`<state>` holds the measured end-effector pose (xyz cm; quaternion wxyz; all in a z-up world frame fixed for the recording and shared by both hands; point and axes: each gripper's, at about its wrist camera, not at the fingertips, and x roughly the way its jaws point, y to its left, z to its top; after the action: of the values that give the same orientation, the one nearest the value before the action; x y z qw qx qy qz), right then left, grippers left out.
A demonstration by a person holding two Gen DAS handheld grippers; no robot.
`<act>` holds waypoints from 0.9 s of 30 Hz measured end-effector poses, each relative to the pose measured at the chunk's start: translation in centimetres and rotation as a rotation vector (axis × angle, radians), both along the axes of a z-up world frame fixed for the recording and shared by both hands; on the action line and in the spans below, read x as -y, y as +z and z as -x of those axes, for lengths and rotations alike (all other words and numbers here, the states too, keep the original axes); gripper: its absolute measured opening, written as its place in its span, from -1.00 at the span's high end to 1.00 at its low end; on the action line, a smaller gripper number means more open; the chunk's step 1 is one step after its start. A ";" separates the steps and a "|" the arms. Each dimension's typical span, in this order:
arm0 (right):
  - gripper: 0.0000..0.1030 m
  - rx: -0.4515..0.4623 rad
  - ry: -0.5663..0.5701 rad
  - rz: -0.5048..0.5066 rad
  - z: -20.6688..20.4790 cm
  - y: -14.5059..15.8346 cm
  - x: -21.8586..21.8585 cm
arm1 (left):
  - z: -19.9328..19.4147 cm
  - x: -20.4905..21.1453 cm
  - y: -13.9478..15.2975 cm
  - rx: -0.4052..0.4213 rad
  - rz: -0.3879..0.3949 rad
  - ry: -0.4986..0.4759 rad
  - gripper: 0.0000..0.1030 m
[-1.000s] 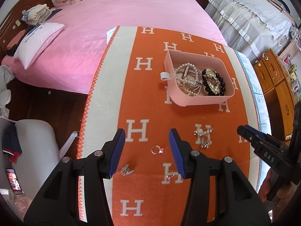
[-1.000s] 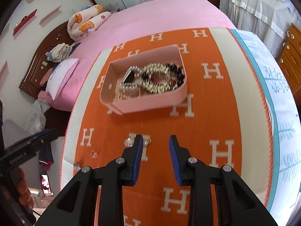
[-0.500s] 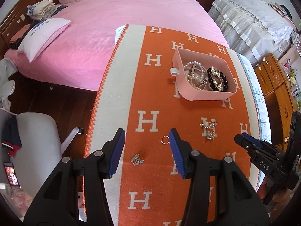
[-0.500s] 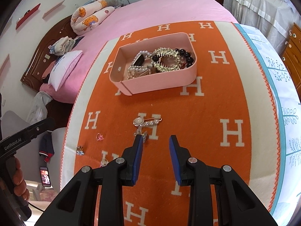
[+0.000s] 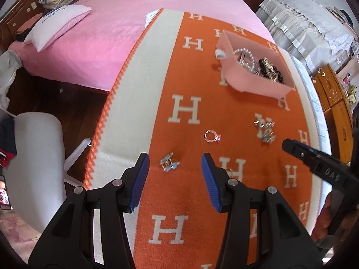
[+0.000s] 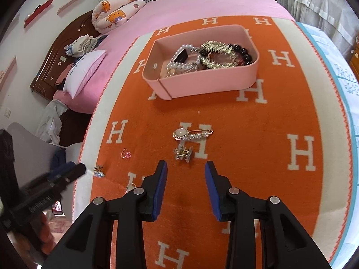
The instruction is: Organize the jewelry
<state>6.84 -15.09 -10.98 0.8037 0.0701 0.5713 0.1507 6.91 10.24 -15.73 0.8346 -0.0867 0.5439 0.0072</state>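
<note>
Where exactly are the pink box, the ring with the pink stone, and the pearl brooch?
pink box (image 6: 208, 85), right wrist view, on its near outer wall.
ring with the pink stone (image 5: 212, 136), left wrist view, on its band.
pearl brooch (image 6: 180, 133), right wrist view, on its round head.

- We see a matt, fuzzy woven orange blanket (image 6: 258, 134) with cream H letters.
- At 12 o'clock on it sits a smooth, matt pink plastic tray (image 6: 213, 83).
- Inside we see glossy pearl beads (image 6: 179, 65) and shiny black beads (image 6: 243, 52).
- Our grippers are matt black plastic with ribbed blue pads (image 5: 140, 179).
- A shiny metal ring (image 5: 211, 136) glints.
</note>
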 end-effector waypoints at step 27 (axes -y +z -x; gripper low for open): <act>0.33 0.053 0.127 0.067 -1.6 -4.5 -4.2 | -0.2 0.7 -4.5 0.001 -0.009 0.159 0.35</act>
<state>8.41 -10.85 -15.45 0.8094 0.0029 0.5576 0.1840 7.10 9.53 -20.19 0.8320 -0.1260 0.5349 0.0760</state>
